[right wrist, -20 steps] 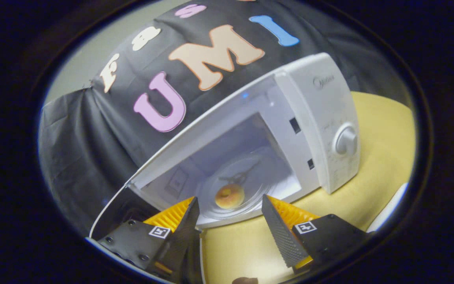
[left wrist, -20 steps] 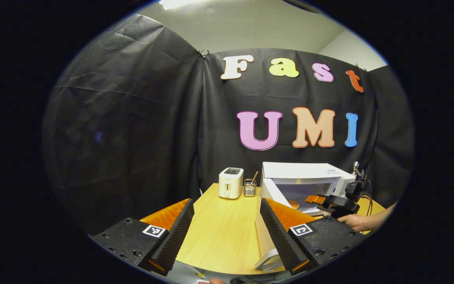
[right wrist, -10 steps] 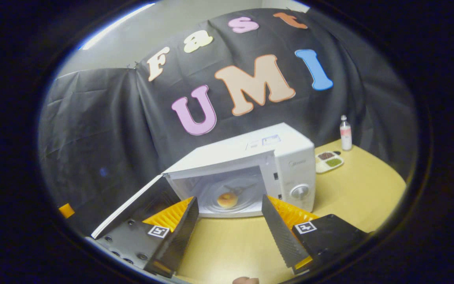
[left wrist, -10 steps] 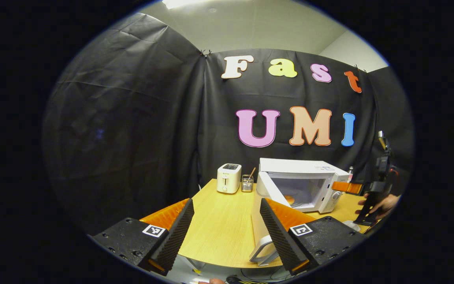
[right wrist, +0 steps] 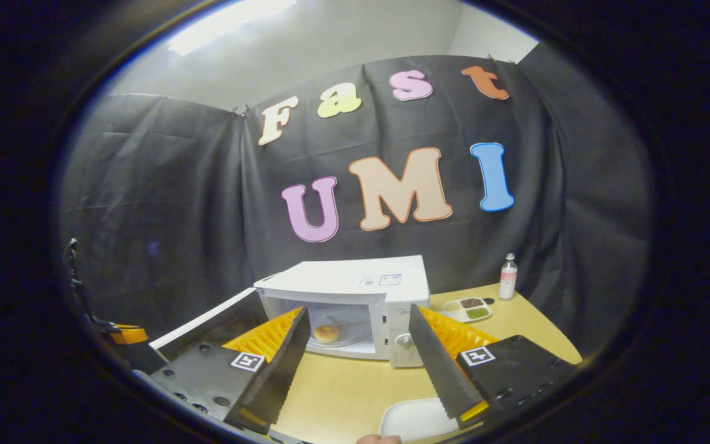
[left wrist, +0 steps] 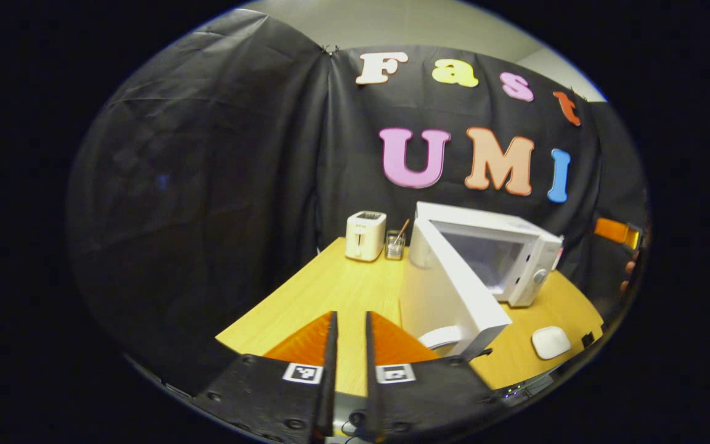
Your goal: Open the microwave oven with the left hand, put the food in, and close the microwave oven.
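The white microwave point(right wrist: 355, 280) stands on the wooden table point(right wrist: 336, 394) with its door point(right wrist: 207, 320) swung wide open to the left. A round donut-like food point(right wrist: 326, 333) lies on the glass turntable inside. My right gripper point(right wrist: 358, 320) is open and empty, held back from the oven's front. In the left gripper view the microwave point(left wrist: 484, 222) is ahead on the right, and its open door point(left wrist: 453, 290) juts toward me. My left gripper point(left wrist: 350, 317) is shut with nothing between its fingers, just left of the door's near edge.
A white toaster point(left wrist: 364, 235) and a small glass jar point(left wrist: 395, 245) stand left of the oven at the back. A bottle point(right wrist: 507, 276) and a divided snack tray point(right wrist: 466, 308) sit to its right. A white dish point(right wrist: 413, 419) lies near the front edge.
My left gripper's fingers have closed from wide open, and the door now looms closer. My right gripper has drawn back from the oven and levelled out, leaving the food inside.
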`<action>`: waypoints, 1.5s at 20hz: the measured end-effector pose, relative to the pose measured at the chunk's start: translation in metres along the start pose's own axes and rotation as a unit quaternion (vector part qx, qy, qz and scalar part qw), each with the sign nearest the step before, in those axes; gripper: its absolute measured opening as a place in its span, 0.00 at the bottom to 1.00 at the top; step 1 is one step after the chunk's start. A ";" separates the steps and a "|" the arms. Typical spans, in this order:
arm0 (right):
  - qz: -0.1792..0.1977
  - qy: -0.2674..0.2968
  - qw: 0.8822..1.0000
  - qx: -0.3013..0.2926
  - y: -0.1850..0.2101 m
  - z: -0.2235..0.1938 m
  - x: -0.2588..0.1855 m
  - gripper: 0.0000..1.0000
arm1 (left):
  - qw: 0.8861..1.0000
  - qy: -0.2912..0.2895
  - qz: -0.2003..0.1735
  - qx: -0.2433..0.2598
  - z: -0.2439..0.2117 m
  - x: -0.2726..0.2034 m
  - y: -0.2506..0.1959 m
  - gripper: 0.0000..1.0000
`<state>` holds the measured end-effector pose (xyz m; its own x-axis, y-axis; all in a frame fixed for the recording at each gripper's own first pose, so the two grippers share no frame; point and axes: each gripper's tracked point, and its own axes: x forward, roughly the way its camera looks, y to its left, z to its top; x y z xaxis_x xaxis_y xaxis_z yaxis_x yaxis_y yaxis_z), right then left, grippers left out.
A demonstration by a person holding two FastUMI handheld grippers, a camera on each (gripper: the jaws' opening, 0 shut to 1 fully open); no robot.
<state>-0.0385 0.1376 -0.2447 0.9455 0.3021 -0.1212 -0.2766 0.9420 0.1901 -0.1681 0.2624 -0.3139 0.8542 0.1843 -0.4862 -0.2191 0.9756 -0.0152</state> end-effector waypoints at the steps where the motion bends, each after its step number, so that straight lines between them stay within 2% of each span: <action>1: -0.004 -0.008 1.000 0.002 -0.007 0.005 -0.004 0.90 | 1.000 0.024 -0.001 -0.007 -0.011 0.004 -0.003 0.00; 2: -0.008 -0.014 1.000 0.006 -0.013 0.010 -0.010 0.89 | 0.999 0.046 -0.014 -0.016 -0.023 0.006 -0.011 0.00; 3: -0.013 -0.017 1.000 0.009 -0.018 0.013 -0.016 0.98 | 0.998 0.061 -0.023 -0.020 -0.032 0.008 -0.020 0.00; 4: -0.017 -0.019 1.000 0.010 -0.024 0.016 -0.022 0.89 | 0.997 0.066 -0.029 -0.018 -0.037 0.012 -0.026 0.01; 6: -0.034 -0.023 0.999 -0.004 -0.039 0.024 -0.036 0.89 | 0.996 0.077 -0.042 -0.005 -0.045 0.018 -0.040 0.00; 7: -0.044 -0.029 0.999 -0.013 -0.048 0.030 -0.043 0.89 | 0.996 0.077 -0.035 0.007 -0.047 0.021 -0.043 0.01; 8: -0.054 -0.035 0.998 -0.021 -0.056 0.036 -0.049 0.98 | 0.997 0.070 -0.039 0.015 -0.041 0.020 -0.047 0.01; 9: -0.063 -0.037 0.997 -0.025 -0.064 0.040 -0.055 0.89 | 0.997 0.065 -0.048 0.017 -0.039 0.021 -0.054 0.01; 12: -0.083 -0.037 0.996 -0.020 -0.086 0.046 -0.064 0.89 | 0.995 0.063 -0.073 0.022 -0.035 0.020 -0.087 0.01; 13: -0.087 -0.042 0.995 -0.016 -0.092 0.050 -0.067 0.99 | 0.995 0.061 -0.080 0.027 -0.038 0.020 -0.096 0.01; 14: -0.092 -0.046 0.995 -0.014 -0.100 0.056 -0.069 0.99 | 0.994 0.059 -0.088 0.032 -0.037 0.019 -0.109 0.01; 15: -0.095 -0.046 0.994 -0.013 -0.107 0.058 -0.070 0.99 | 0.993 0.059 -0.095 0.036 -0.038 0.018 -0.123 0.01; 16: -0.097 -0.044 0.994 -0.011 -0.114 0.059 -0.070 0.89 | 0.992 0.061 -0.102 0.038 -0.038 0.016 -0.136 0.01; 17: -0.100 -0.044 0.994 -0.006 -0.123 0.063 -0.074 0.99 | 0.992 0.062 -0.107 0.040 -0.038 0.016 -0.148 0.02; 19: -0.105 -0.048 0.993 0.002 -0.140 0.075 -0.081 0.98 | 0.990 0.062 -0.118 0.045 -0.037 0.018 -0.177 0.01; 20: -0.108 -0.048 0.993 0.004 -0.151 0.078 -0.085 0.98 | 0.989 0.065 -0.121 0.049 -0.038 0.020 -0.191 0.01; 21: -0.110 -0.051 0.993 0.003 -0.161 0.084 -0.088 0.89 | 0.989 0.063 -0.122 0.051 -0.037 0.021 -0.202 0.00; 22: -0.114 -0.052 0.992 0.002 -0.172 0.088 -0.091 0.98 | 0.989 0.061 -0.124 0.054 -0.035 0.024 -0.215 0.00; 29: -0.132 -0.062 0.989 -0.006 -0.233 0.109 -0.116 0.99 | 0.987 0.060 -0.135 0.066 -0.027 0.050 -0.289 0.01; 30: -0.135 -0.061 0.989 -0.008 -0.240 0.109 -0.119 0.89 | 0.987 0.058 -0.135 0.070 -0.025 0.055 -0.296 0.01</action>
<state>-0.0659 -0.1408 -0.1695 0.9987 0.0202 -0.0461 -0.0129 0.9883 0.1520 -0.0681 -0.0189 -0.3585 0.8106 -0.0909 -0.5786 0.0829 0.9957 -0.0402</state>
